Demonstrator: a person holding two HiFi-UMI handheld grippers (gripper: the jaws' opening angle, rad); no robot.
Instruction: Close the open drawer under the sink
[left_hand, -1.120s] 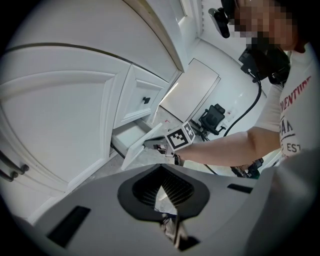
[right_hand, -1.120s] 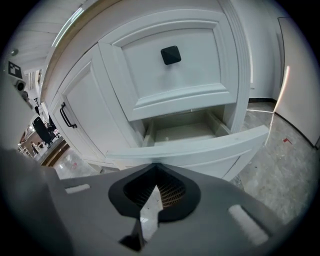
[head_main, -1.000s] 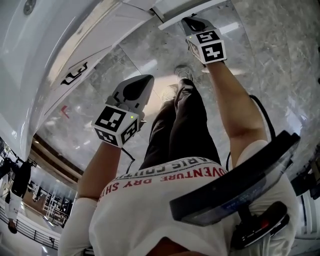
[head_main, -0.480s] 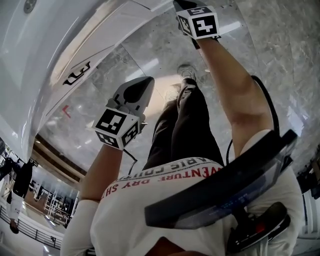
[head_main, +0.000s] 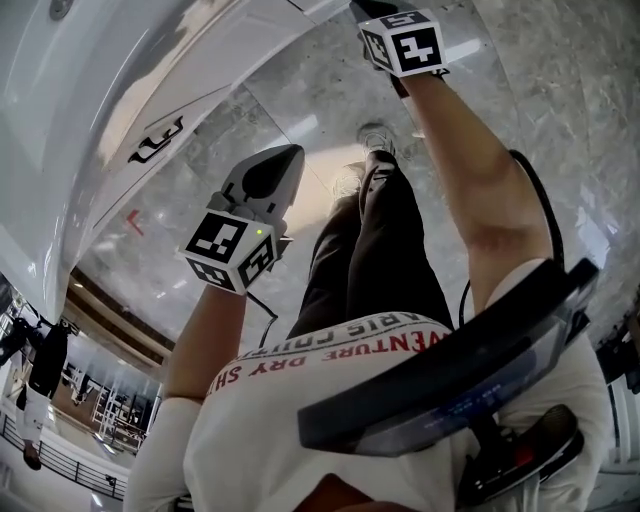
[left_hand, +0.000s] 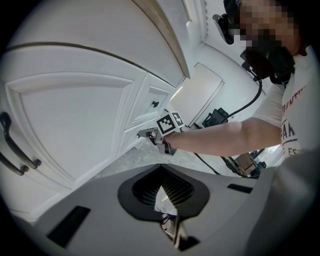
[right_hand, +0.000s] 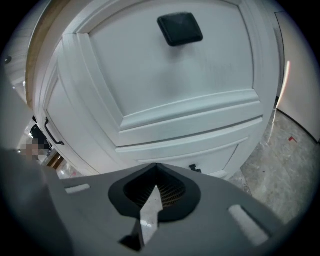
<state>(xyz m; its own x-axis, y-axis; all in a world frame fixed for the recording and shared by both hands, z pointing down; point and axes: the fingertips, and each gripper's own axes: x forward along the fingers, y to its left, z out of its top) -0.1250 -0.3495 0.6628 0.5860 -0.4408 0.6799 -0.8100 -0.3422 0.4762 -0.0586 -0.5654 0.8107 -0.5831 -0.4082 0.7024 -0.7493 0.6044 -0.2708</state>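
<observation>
Drawer (right_hand: 219, 160) with small black knob (right_hand: 195, 169) just beyond right tool (right_hand: 154, 192), its jaws pressed together, empty.

Right claw (head_main: 372, 9) is by the cabinet (head_main: 200, 90), left claw (head_main: 286, 160) apart

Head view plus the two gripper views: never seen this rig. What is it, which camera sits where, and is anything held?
There is no robot here. A person holds hand tongs in each hand, and a camera rides on each. The head view looks steeply down from the person's head to the grey marble floor. The left tongs hang in mid-air, shut and holding nothing. Their camera looks along them at a white cabinet door and also catches the right tongs, stretched out to the low drawers. The right gripper view faces a white drawer front with a black square knob. Those tongs are shut and empty too. I cannot tell whether they touch the drawer.
</observation>
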